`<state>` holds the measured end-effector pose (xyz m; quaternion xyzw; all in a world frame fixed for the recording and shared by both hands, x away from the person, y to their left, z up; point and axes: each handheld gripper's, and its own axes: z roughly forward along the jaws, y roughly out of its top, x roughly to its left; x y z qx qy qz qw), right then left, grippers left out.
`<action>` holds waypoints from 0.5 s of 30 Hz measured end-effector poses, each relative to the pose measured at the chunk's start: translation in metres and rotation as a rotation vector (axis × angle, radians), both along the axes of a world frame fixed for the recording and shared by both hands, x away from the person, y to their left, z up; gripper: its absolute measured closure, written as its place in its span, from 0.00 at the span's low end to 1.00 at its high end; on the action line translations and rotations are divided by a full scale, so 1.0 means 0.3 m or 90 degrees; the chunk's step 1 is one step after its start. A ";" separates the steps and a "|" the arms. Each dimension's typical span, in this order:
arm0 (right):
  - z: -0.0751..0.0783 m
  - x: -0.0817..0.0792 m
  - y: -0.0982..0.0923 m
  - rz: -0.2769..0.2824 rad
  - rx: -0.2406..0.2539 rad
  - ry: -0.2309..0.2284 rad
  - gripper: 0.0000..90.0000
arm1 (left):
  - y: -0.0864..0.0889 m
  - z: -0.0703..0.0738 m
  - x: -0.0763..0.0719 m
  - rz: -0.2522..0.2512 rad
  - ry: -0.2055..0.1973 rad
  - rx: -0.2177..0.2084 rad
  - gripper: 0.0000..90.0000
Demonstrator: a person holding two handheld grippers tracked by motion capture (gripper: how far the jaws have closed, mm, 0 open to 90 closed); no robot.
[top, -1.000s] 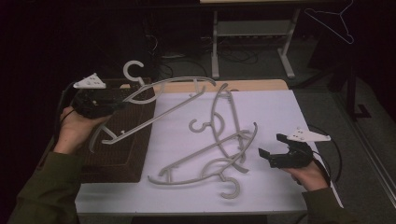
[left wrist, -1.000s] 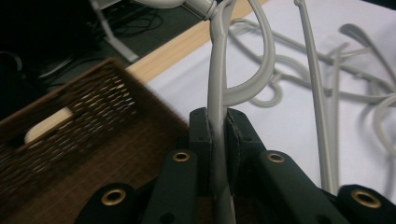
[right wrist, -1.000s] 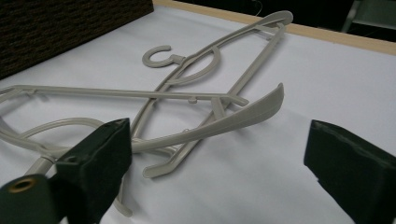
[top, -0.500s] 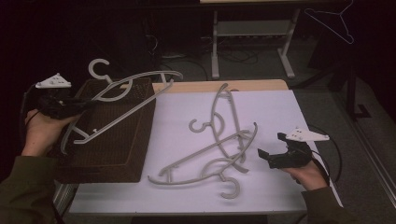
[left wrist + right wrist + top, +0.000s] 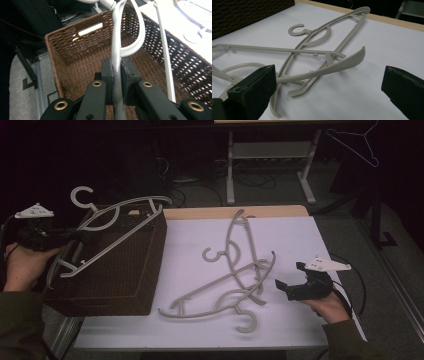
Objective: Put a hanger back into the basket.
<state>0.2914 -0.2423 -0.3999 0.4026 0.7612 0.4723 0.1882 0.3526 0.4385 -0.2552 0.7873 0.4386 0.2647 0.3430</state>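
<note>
Hanger (image 5: 117,222) sits pinched in your left gripper (image 5: 117,72), jaws pressed on its grey bar, held above the open brown basket (image 5: 107,290) at the table's left end. Judged progress: this hanger is not yet in the basket, and two hangers (image 5: 235,280) are left crossed on the white tabletop (image 5: 295,235). Your right gripper (image 5: 290,276) rests just beside that pair, jaws spread wide and holding nothing. The left gripper view shows the basket's bare woven floor; the high view shows the whole layout.
</note>
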 end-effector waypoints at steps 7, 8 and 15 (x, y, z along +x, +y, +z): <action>0.001 0.000 0.000 0.002 0.001 -0.001 0.00 | 0.070 -0.016 -0.007 0.034 0.004 0.005 0.91; 0.000 0.000 0.000 0.003 0.000 -0.002 0.00 | 0.070 -0.016 -0.007 0.034 0.004 0.005 0.91; 0.001 0.001 -0.001 0.003 -0.001 -0.005 0.00 | 0.104 -0.053 -0.007 0.053 0.019 0.010 0.91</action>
